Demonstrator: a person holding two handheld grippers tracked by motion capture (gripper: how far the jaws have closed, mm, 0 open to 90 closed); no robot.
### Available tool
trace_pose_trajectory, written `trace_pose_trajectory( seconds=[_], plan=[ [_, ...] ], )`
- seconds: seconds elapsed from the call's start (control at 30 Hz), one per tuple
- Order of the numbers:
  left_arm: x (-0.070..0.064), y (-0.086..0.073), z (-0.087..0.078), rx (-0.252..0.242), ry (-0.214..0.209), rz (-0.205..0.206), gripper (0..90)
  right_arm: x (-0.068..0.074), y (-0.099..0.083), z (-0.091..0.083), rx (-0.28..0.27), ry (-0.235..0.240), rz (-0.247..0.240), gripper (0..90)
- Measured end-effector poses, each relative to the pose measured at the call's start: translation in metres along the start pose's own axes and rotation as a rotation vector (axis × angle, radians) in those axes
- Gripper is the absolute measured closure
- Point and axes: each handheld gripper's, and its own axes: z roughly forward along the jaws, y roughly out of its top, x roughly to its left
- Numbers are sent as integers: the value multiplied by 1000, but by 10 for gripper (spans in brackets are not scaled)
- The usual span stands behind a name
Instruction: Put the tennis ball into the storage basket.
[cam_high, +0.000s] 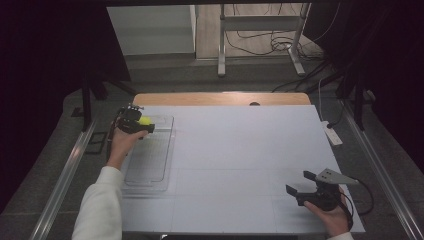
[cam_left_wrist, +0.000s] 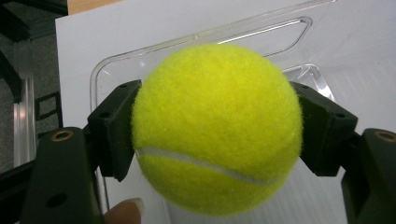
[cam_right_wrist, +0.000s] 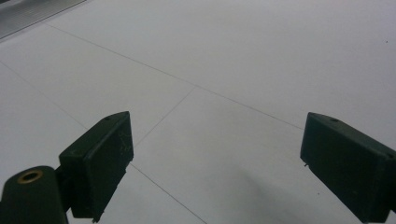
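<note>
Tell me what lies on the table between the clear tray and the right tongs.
Nothing: the high view shows bare white table between the clear tray and the right tongs, open and empty.

A lab-like recording room: dark curtains (cam_high: 45, 75), floor cables (cam_high: 280, 42), a metal-frame stand (cam_high: 260, 30).

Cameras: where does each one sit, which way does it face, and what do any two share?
High view: above the person's side, looking forward and down on the white table; both forearms enter from below.
Left gripper view: rides the left gripper, looking along its jaws at the tennis ball over the clear tray.
Right gripper view: rides the right gripper, facing bare table.
Shared: high and left views show ball and tray.
</note>
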Motion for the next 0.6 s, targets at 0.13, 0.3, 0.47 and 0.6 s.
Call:
trace_pose_trajectory(
  seconds=[0.13, 0.3, 0.47, 0.6],
  plan=[
    [0, -1, 2, 8, -6, -1, 261, 0, 0, 0, 1, -1, 0, 99],
    [-2, -1, 4, 15, -8, 8, 261, 0, 0, 0, 0, -1, 0, 99],
    [-3, -2, 8, 37, -10, 7, 261, 0, 0, 0, 2, 0, 0, 99],
    [-4, -2, 10, 52, -6, 14, 260, 0, 0, 0, 2, -1, 1, 99]
  ],
)
